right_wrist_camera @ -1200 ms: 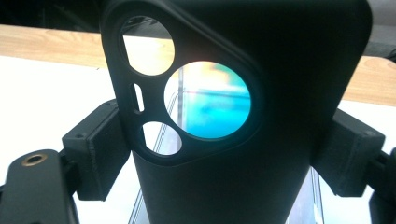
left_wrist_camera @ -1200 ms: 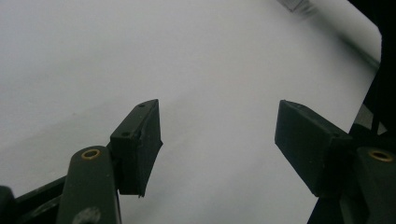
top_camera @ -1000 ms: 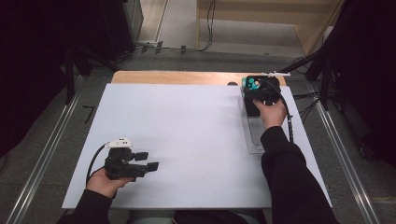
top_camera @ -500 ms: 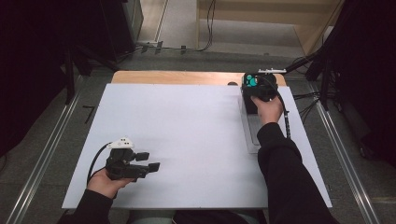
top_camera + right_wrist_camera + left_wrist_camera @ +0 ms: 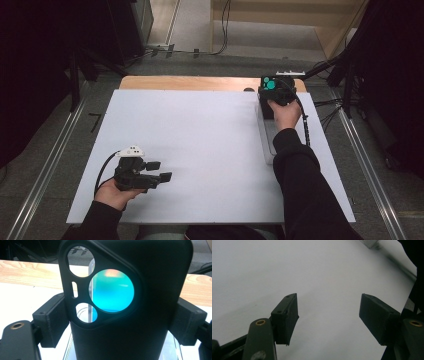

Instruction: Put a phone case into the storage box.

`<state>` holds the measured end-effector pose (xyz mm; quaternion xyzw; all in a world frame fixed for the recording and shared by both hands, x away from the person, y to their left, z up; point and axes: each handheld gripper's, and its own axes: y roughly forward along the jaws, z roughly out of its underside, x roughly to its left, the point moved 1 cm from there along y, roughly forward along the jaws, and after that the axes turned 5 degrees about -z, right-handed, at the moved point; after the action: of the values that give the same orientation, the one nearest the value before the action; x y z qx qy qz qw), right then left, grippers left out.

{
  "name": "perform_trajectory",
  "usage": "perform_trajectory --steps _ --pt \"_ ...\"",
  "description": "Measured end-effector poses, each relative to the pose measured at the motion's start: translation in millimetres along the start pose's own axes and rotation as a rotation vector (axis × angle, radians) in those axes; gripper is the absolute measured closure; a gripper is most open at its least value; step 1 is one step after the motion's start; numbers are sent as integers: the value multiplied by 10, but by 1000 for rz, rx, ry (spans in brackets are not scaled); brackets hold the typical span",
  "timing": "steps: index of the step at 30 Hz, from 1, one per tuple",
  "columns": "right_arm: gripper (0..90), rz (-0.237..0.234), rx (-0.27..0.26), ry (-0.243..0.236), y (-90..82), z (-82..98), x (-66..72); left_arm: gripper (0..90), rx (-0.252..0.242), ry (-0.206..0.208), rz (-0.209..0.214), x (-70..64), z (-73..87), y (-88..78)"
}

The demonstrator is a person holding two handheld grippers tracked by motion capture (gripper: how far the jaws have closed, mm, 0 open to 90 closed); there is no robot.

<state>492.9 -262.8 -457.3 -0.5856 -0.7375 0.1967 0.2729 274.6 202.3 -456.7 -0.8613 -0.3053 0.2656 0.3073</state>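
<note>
Gripping black plastic phone case in right tool, long axis upright, over clear tray; left tool resting wide, empty, well apart on white desk.

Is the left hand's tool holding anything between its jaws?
No: in the left gripper view the left gripper has its jaws standing apart, with only the bare white table between them.

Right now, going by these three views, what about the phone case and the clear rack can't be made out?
- Phone case, right gripper view: lower end cut off by the bottom edge; in the high view the hand covers most of it.
- Clear rack, high view: the sleeve hides its near end; what it holds is too faint to tell.
- Right gripper: the case covers its pad faces.
</note>
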Motion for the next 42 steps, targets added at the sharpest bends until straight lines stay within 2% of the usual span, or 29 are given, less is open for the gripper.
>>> perform_trajectory --steps 6,12,14,22,27,29,30,32,37,42 --pt "112 26 3 -29 9 9 32 318 -2 2 0 -6 -3 -3" --pt "78 -38 5 -1 -1 10 -8 318 -3 0 -3 -6 -4 -2" --pt "0 -39 13 -16 -3 8 -13 318 -4 1 -1 -4 -5 2" --pt "0 -41 29 -14 -54 -2 -26 317 -6 3 0 -7 -9 2" --pt "0 -46 37 7 -171 -23 -16 317 -1 3 3 -4 -15 0" --pt "0 -63 55 18 -230 -33 5 317 0 2 2 -4 -17 5" --pt "0 -72 56 8 -271 -40 21 317 0 2 2 -5 -19 6" --pt "0 -76 54 -12 -341 -54 43 316 -3 2 2 -9 -24 11" --pt "0 -117 39 -19 -501 -85 98 316 -4 8 5 -10 -44 17" --pt "0 -202 62 -23 -613 -81 189 316 4 9 6 2 -57 28"
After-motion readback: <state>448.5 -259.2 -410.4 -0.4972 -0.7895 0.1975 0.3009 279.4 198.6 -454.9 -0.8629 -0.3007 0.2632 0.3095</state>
